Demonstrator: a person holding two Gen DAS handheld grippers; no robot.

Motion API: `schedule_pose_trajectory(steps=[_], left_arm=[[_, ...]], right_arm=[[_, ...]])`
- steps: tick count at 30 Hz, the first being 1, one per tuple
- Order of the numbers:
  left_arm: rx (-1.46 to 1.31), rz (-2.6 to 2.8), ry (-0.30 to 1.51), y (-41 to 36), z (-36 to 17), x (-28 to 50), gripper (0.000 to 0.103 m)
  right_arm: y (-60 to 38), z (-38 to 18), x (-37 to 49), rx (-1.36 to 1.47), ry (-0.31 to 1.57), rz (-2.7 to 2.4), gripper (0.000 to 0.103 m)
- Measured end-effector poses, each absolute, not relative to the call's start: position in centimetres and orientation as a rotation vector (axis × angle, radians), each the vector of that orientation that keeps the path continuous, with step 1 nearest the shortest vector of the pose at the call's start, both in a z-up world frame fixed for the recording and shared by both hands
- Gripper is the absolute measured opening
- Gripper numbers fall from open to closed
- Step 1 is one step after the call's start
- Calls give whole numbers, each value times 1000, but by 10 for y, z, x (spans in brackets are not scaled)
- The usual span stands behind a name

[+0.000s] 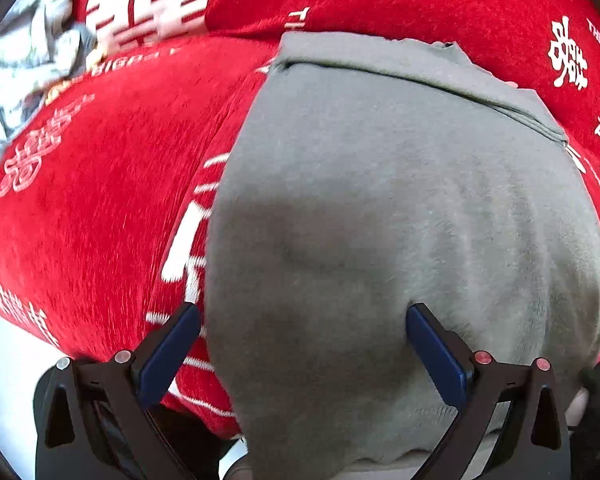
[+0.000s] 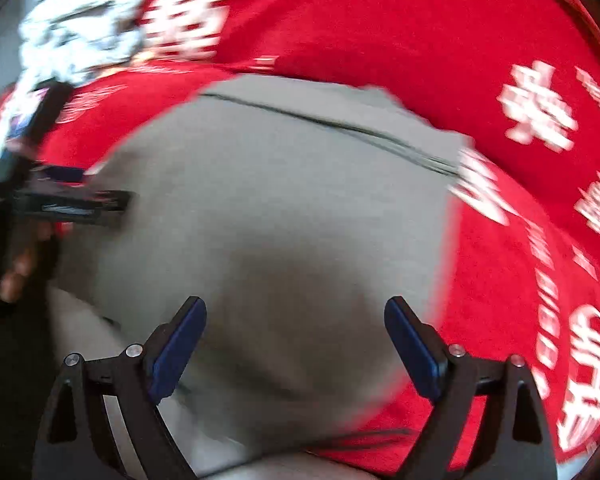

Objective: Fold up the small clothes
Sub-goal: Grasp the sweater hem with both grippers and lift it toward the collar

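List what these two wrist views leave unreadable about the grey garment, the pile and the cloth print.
- Grey garment: its near hem runs off the bottom of the left wrist view, behind the left tool, so its type is unclear.
- White pile: motion-blurred in the right wrist view and cut by the rim; items cannot be counted.
- Red cloth: its white print is smeared in the right wrist view and cannot be read.

A folded garment (image 1: 400,208) is lying on the printed cloth (image 1: 100,208); crumpled clothes (image 1: 28,68) are sitting behind it, leftward.
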State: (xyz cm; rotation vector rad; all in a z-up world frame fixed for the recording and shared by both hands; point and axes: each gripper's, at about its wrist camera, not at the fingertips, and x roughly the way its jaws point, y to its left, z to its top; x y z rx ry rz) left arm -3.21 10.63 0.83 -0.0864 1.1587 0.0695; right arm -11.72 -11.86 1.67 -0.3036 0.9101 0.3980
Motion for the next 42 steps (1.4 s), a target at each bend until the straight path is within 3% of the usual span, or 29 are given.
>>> schedule_pose_trajectory(steps=[6, 9, 15, 22, 25, 27, 29, 32, 36, 42], left_arm=[[-146, 40, 1204, 126, 1, -36, 103], [-213, 29, 1231, 133, -2, -34, 103], [-50, -21, 1219, 126, 19, -44, 103], [-60, -157, 1352, 126, 5, -57, 103], [-4, -167, 1403, 113, -6, -55, 103], [35, -186, 1415, 102, -9, -58, 103], [49, -196, 1420, 95, -10, -61, 103], [51, -184, 1440, 92, -15, -61, 103], [15, -156, 1460, 99, -21, -60, 103], [-25, -142, 1459, 118, -21, -61, 103]], right_arm=[[-94, -32, -125, -575, 955, 383, 95], [-127, -38, -120, -564, 1019, 327, 101], [-179, -29, -119, -537, 1075, 200, 102], [-241, -1, -123, 41, 1161, 361, 102], [-260, -5, -118, 267, 1176, 410, 90], [-271, -12, -114, 384, 1200, 430, 75], [-276, -14, -119, 441, 1203, 426, 74], [-288, 1, -120, 412, 1122, 366, 74], [-302, 61, -141, 370, 839, 262, 74], [-383, 144, -177, 298, 571, -76, 74]])
